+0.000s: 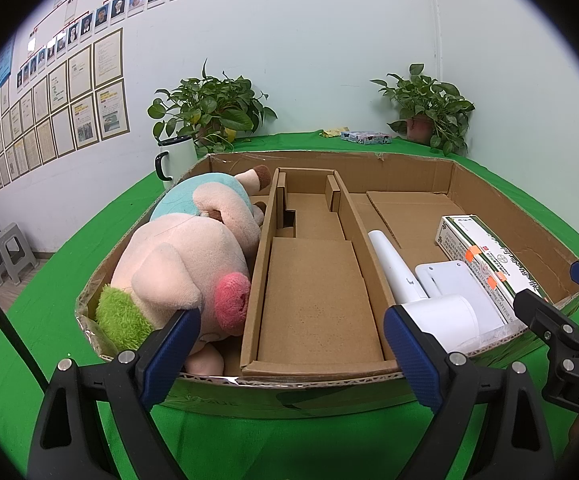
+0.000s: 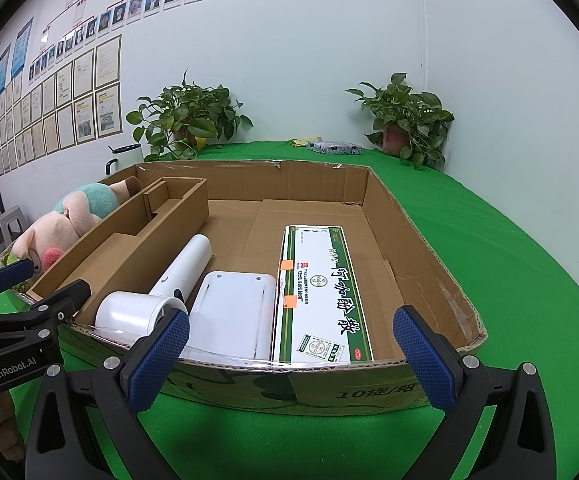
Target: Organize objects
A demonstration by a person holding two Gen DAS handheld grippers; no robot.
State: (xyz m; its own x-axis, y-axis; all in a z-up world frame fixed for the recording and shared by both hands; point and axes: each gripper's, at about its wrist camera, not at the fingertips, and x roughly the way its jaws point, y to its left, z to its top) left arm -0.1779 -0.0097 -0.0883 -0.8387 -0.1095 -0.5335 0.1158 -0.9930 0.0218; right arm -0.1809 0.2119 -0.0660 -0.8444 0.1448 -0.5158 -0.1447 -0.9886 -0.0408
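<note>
A wide cardboard box (image 1: 501, 204) (image 2: 417, 224) sits on the green table. A cardboard insert (image 1: 313, 280) (image 2: 129, 236) divides it. A pink plush pig (image 1: 185, 268) (image 2: 53, 236) lies in the left section. A white hair dryer (image 1: 417, 292) (image 2: 169, 284), a flat white device (image 2: 233, 312) and a green-and-white medicine box (image 1: 485, 256) (image 2: 321, 292) lie in the right section. My left gripper (image 1: 293, 344) is open and empty at the box's near edge. My right gripper (image 2: 293, 344) is open and empty at the near edge, in front of the medicine box.
Two potted plants (image 1: 209, 108) (image 1: 429, 108) stand at the back of the table. A white mug (image 1: 177, 160) stands behind the box at left. A small patterned box (image 1: 365, 136) (image 2: 333, 147) lies at the back. Grey stools (image 1: 5, 252) stand on the floor at left.
</note>
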